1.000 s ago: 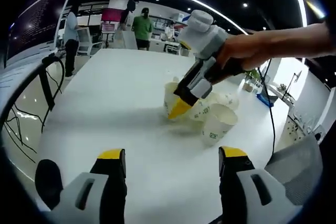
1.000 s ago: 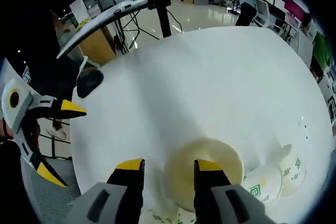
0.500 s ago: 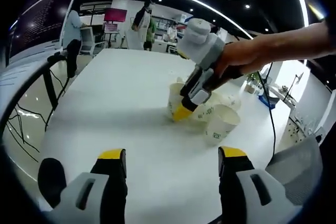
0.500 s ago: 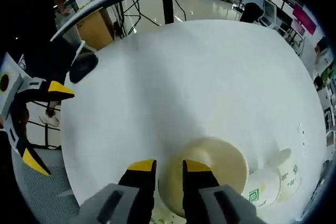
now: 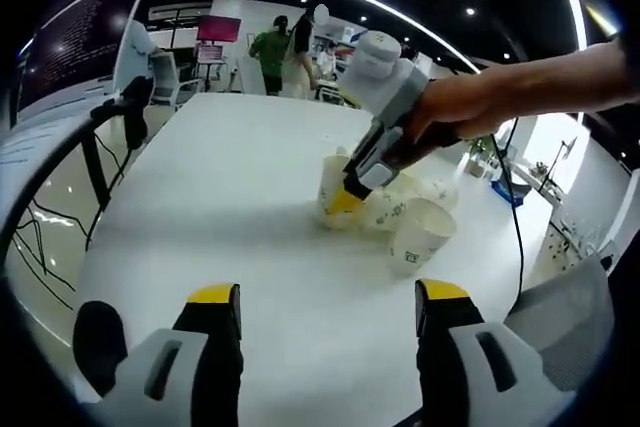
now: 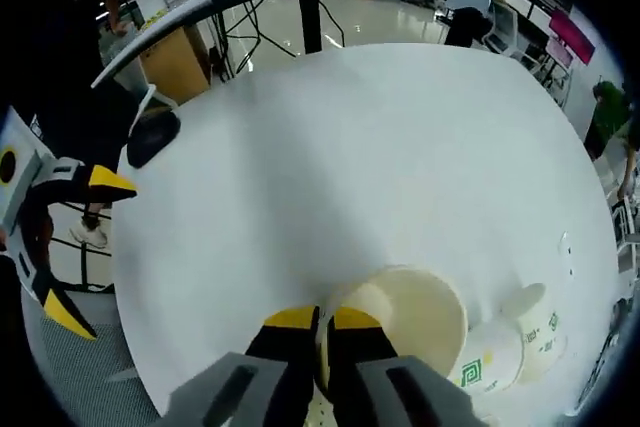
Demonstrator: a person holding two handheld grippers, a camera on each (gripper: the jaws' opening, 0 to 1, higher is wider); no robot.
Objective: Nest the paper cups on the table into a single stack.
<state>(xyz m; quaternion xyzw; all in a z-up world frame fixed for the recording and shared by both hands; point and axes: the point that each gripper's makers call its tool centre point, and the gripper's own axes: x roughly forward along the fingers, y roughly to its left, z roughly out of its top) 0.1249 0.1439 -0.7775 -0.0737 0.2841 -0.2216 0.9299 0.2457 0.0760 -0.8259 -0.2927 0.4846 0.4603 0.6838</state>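
My right gripper [image 6: 320, 319]: the two yellow tips are pressed close on the rim of a cup [image 6: 405, 312]. One tip is inside the cup and one is outside.
The cup: it stands open side up on the table [image 6: 330, 157]. In the left gripper view I see the right gripper [image 5: 347, 199] reach down into this cup [image 5: 333, 187], with my hand [image 5: 460, 107] around it.
Other cups: two more [image 6: 510, 342] lie on their sides just beside the held cup. In the left gripper view they [image 5: 415, 232] sit in a small bunch, touching each other, with green marks on them.
My left gripper [image 5: 325, 302]: the tips are wide apart and hold nothing. It hangs over the near part of the table [image 5: 220, 197], well apart from the cups.
Left gripper seen from the right gripper view [image 6: 75, 247]: it is off past the table edge, yellow tips spread wide.
Far away: people [image 5: 270, 47] stand at the back of the room.
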